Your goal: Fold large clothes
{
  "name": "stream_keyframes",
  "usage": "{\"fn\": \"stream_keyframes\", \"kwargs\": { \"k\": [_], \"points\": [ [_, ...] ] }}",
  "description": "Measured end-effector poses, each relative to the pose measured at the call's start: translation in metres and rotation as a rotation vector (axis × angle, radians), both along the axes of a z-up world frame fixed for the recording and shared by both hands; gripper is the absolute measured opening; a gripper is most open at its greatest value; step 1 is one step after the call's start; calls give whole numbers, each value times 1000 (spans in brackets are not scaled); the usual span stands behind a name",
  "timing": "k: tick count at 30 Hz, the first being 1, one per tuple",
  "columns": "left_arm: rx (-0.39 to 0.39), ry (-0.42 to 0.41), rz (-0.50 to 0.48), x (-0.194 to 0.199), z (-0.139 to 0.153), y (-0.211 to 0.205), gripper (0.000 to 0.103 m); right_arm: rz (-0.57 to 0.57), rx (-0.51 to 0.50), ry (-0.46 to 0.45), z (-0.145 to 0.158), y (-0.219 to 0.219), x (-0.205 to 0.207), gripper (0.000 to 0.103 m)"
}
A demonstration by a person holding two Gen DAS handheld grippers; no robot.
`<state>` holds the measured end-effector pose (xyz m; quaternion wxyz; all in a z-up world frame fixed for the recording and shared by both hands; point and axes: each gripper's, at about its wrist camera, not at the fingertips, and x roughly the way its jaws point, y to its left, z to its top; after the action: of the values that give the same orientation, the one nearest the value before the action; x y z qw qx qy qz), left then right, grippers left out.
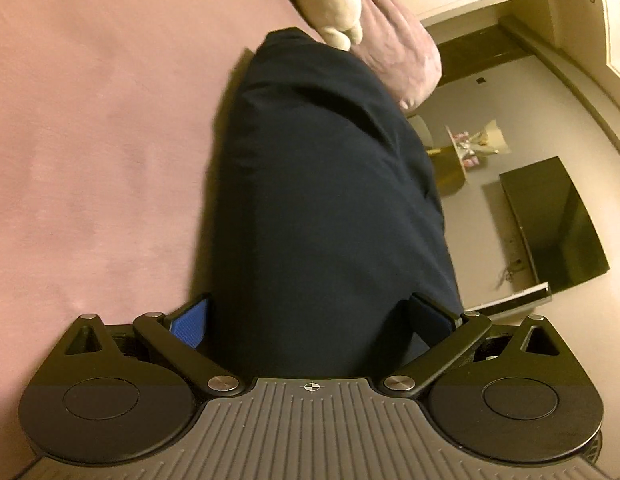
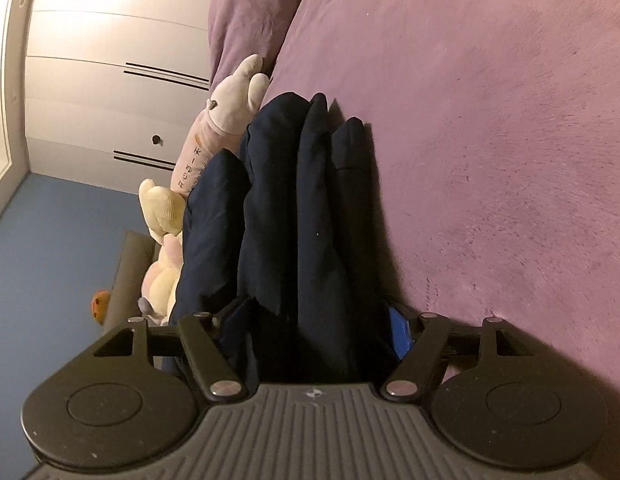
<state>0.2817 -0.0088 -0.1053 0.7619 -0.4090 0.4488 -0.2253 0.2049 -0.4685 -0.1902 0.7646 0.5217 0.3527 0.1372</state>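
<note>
A dark navy garment, folded into a thick bundle, lies on the pink-purple bed cover. In the left wrist view it stretches away from the left gripper, whose jaws stand wide with the near end of the cloth between the blue pads. The right wrist view shows the garment as several stacked folds seen edge-on. The right gripper is open around their near end, and one blue pad shows beside the cloth. The cover fills the right side of that view.
Plush toys and a purple pillow lie past the garment's far end, and a plush foot shows in the left view. White wardrobe doors and blue floor lie left; a dark cabinet stands off the bed.
</note>
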Motion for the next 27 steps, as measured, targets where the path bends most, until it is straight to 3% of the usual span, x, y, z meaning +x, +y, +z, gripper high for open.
{"fn": "stream_keyframes", "kwargs": {
  "k": [8, 12, 17, 27],
  "points": [
    [3, -35, -34, -2, 12, 6, 82, 76, -96, -13, 13, 17, 13, 67],
    [14, -62, -41, -4, 21, 8, 78, 114, -164, -34, 25, 36, 19, 66],
    [30, -92, -36, -10, 27, 24, 77, 123, -146, -35, 31, 51, 22, 65],
    [89, -99, 81, -55, 37, 113, 77, 268, -134, -32, 28, 135, 35, 65]
  ]
}}
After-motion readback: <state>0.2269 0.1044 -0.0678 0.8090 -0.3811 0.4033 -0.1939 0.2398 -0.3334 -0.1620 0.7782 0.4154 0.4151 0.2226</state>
